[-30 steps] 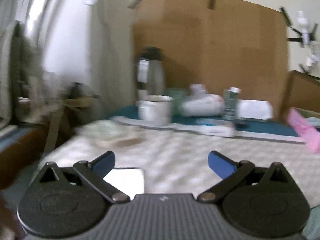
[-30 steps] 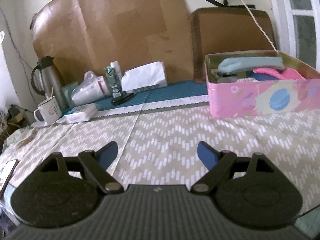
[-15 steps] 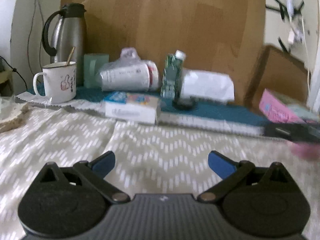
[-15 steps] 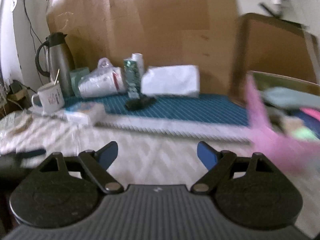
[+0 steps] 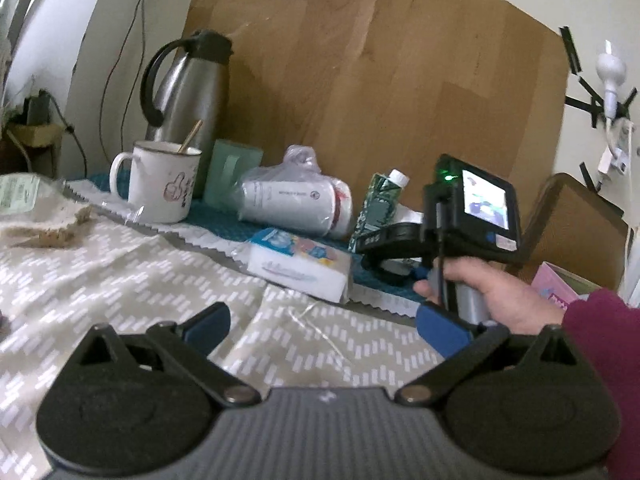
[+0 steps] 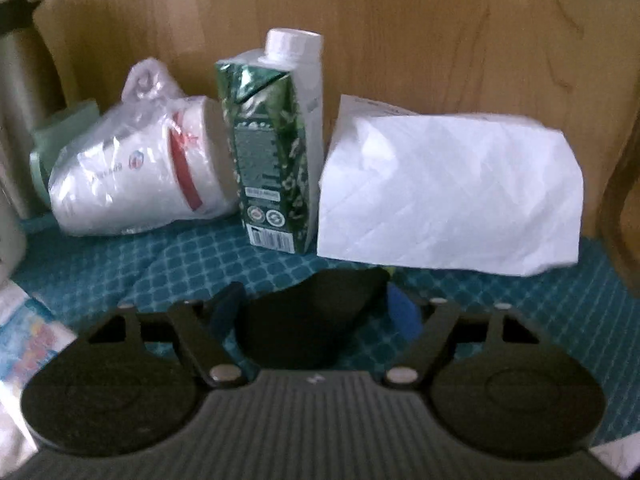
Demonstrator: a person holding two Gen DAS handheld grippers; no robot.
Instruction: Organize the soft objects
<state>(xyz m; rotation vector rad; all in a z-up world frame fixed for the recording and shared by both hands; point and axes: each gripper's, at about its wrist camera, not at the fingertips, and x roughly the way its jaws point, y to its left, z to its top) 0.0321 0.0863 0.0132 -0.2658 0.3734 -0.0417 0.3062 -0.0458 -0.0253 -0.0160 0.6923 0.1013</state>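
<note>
A black soft thing [image 6: 308, 320] lies on the teal mat [image 6: 520, 300] at the back of the table. My right gripper [image 6: 316, 308] is down over it. The jaws are closing, with the black thing filling the gap between the blue fingertips [image 6: 402, 316]; firm pressing is not visible. In the left wrist view a hand in a maroon sleeve [image 5: 592, 320] holds that right gripper [image 5: 378, 254] in front of the carton. My left gripper [image 5: 322, 320] hovers open over the chevron tablecloth [image 5: 120, 264], nothing between its fingers. A corner of the pink box [image 5: 556, 288] shows at the right.
Behind the black thing stand a green drink carton [image 6: 276, 148], bagged paper cups [image 6: 136, 176] and a white paper pack [image 6: 448, 192]. A tissue pack [image 5: 300, 264], a white mug [image 5: 160, 184] and a steel flask [image 5: 188, 92] sit left. Cardboard [image 5: 380, 80] backs the table.
My right gripper swept left from the pink box to the teal mat, came down over the black thing, and its jaws narrowed. The left gripper swung right, then steadied over the tablecloth.
</note>
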